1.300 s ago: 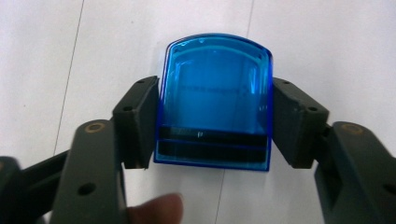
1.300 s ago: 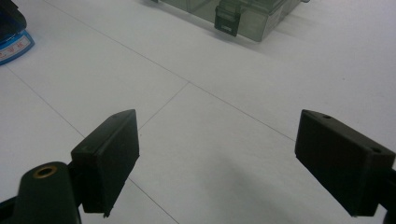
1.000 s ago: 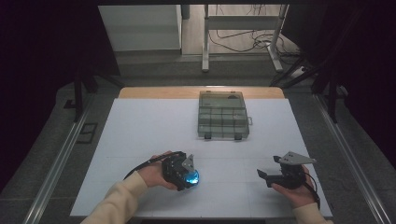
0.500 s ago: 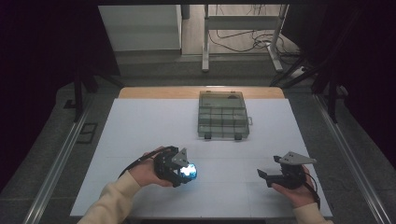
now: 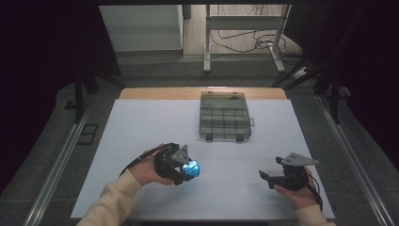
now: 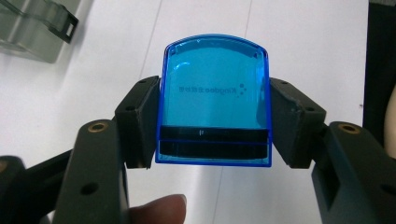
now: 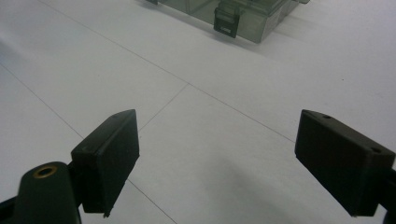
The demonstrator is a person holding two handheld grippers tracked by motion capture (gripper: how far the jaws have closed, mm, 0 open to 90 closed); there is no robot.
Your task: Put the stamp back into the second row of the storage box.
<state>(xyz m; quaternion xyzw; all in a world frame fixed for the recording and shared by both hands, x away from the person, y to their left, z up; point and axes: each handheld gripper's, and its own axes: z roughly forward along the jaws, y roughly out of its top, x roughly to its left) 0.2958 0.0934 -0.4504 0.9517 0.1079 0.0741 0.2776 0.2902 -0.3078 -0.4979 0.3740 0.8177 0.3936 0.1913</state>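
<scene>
A white table fills the middle of the high view, with a strip of bare wood along its far edge. Beyond it, on the grey floor, stand a white cabinet and a metal stand, with loose cables behind it.

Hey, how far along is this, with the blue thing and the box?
Done: the left gripper is shut on the blue plastic piece, off the table. In hand: it hangs short of the compartment box. Left: probably getting it into the box, whose lid looks closed. The right gripper is open, empty.
</scene>
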